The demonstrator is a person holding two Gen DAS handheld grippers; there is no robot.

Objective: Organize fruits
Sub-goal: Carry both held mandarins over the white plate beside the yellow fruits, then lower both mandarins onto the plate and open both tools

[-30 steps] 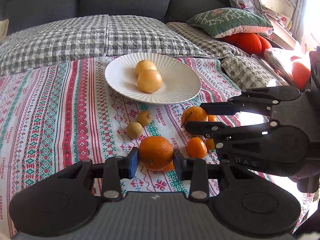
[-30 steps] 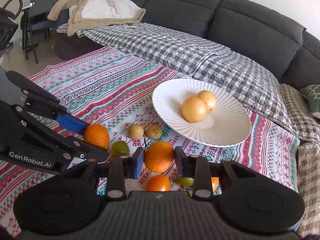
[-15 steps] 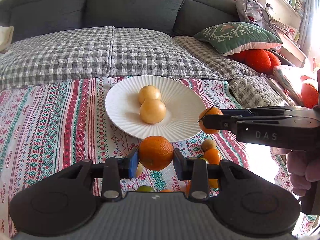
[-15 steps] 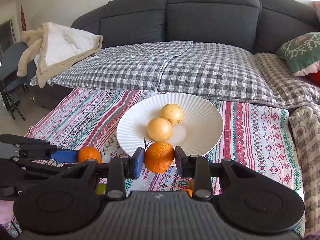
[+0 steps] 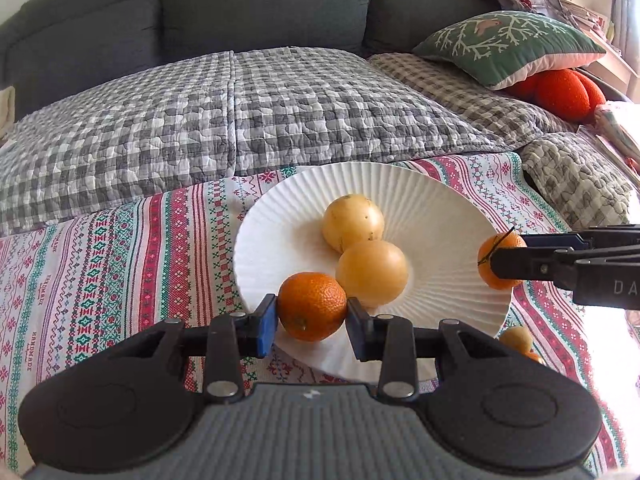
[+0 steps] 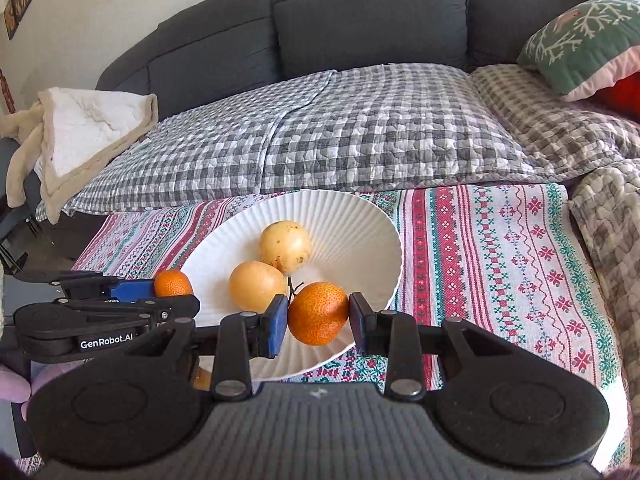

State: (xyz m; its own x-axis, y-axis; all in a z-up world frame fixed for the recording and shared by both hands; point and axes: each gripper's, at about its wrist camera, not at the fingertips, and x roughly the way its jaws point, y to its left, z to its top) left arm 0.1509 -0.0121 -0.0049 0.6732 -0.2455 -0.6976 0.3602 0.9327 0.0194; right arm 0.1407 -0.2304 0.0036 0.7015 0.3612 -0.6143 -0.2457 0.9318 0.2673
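A white ribbed plate [image 5: 432,192] [image 6: 352,220] on the patterned cloth holds two yellow fruits [image 5: 372,273] [image 6: 285,245]. My left gripper [image 5: 312,318] is shut on an orange [image 5: 312,306] and holds it over the plate's near left rim. My right gripper [image 6: 319,318] is shut on a stemmed orange [image 6: 319,313] and holds it over the plate's near right part. Each gripper shows in the other's view, the right one [image 5: 500,262] with its orange [image 5: 486,250], the left one [image 6: 168,294] with its orange [image 6: 173,283].
Small loose fruits [image 5: 518,338] lie on the cloth by the plate's near right rim. A grey sofa with a checked quilt [image 5: 256,108] stands behind. A green cushion [image 5: 508,46] and red cushion [image 5: 560,90] lie at the right; a beige blanket [image 6: 80,128] at the left.
Both grippers have lifted their oranges off the cloth and carried them forward over the plate. The loose fruits on the cloth have dropped almost out of sight.
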